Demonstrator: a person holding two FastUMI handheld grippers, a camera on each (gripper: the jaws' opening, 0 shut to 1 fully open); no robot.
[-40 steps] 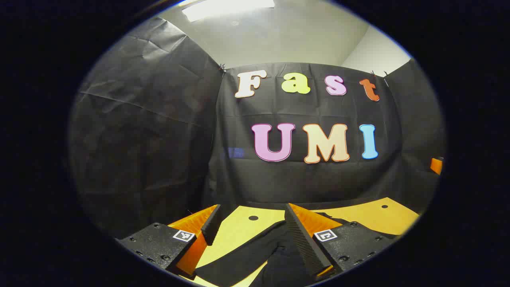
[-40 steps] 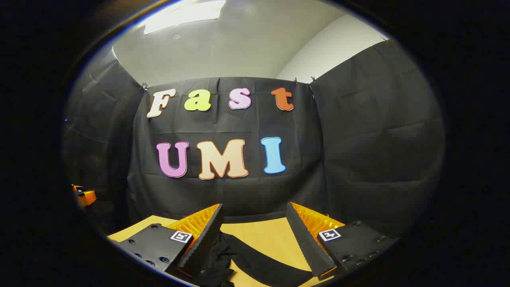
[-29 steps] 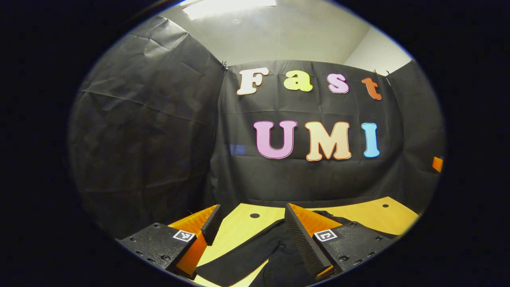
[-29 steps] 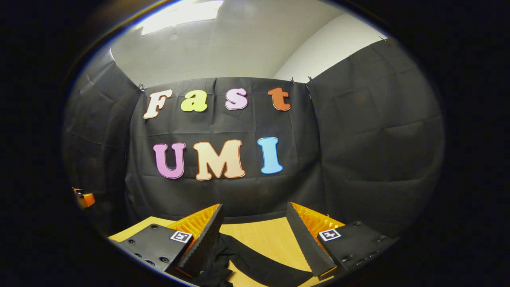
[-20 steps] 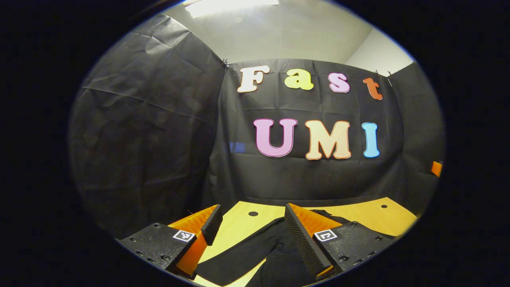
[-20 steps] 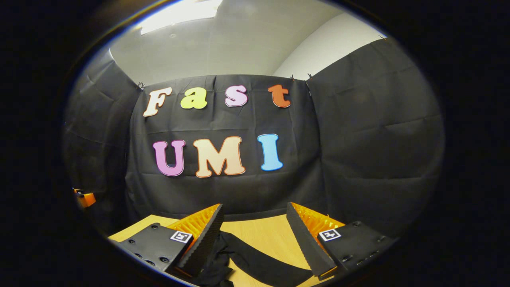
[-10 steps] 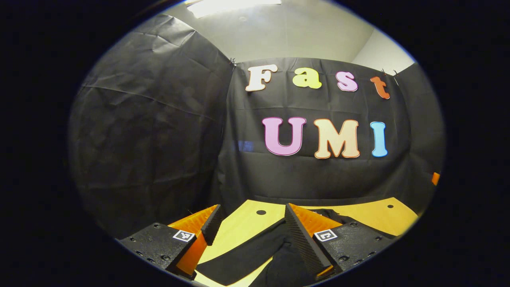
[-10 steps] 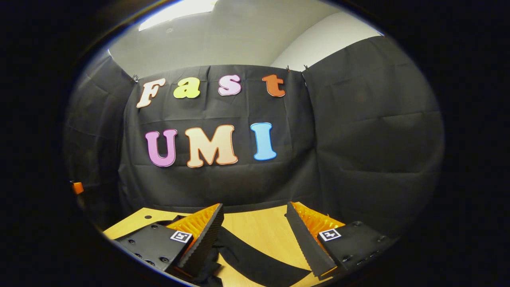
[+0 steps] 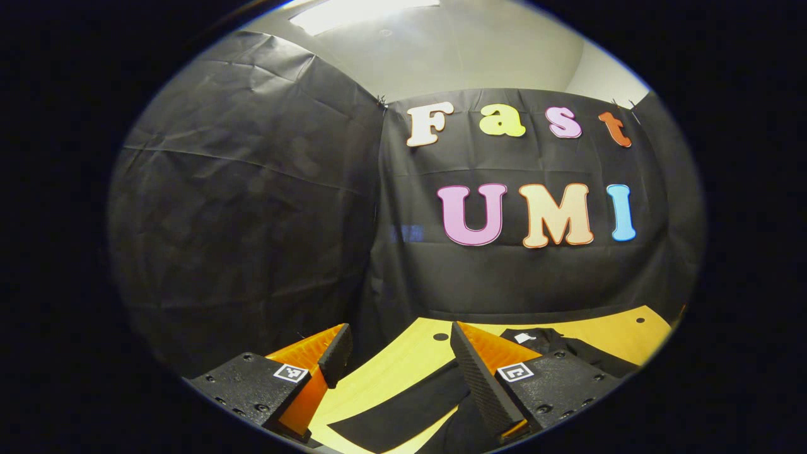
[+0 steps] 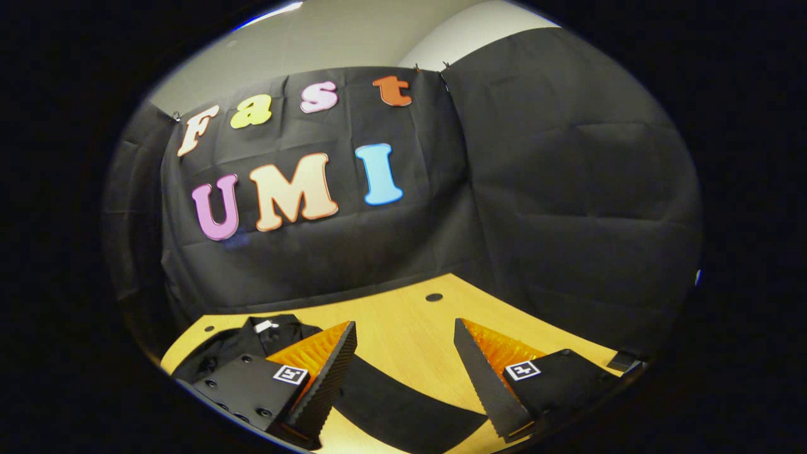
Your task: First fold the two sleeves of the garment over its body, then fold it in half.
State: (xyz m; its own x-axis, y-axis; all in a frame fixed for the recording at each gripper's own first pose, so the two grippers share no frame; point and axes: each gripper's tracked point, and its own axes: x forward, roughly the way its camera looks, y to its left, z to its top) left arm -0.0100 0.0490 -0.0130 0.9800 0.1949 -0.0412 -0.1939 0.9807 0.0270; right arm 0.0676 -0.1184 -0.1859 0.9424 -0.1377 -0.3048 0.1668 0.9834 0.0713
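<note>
- As I swing the left gripper (image 9: 398,372) leftward over the table (image 9: 403,359), its view now takes in more of the booth's left wall than half a second ago, and the black garment (image 9: 555,343) shows its collar with a white tag off to the right.
- Left gripper view: jaws stand wide apart, nothing between the pads. One black sleeve (image 9: 403,410) lies flat on the wood, running under the gap between the fingers. No contact with the cloth that I can see.
- Right gripper view: the camera has tipped down and rolled since the last frame, so much more tabletop shows. Right gripper (image 10: 403,378) is likewise spread open and empty.
- Here the garment lies at lower left, collar up, and its other sleeve (image 10: 403,410) stretches across the table below the fingers.
- My reading: both sleeves are still laid out, neither fold begun; I am lining up for the first sleeve pinch.
</note>
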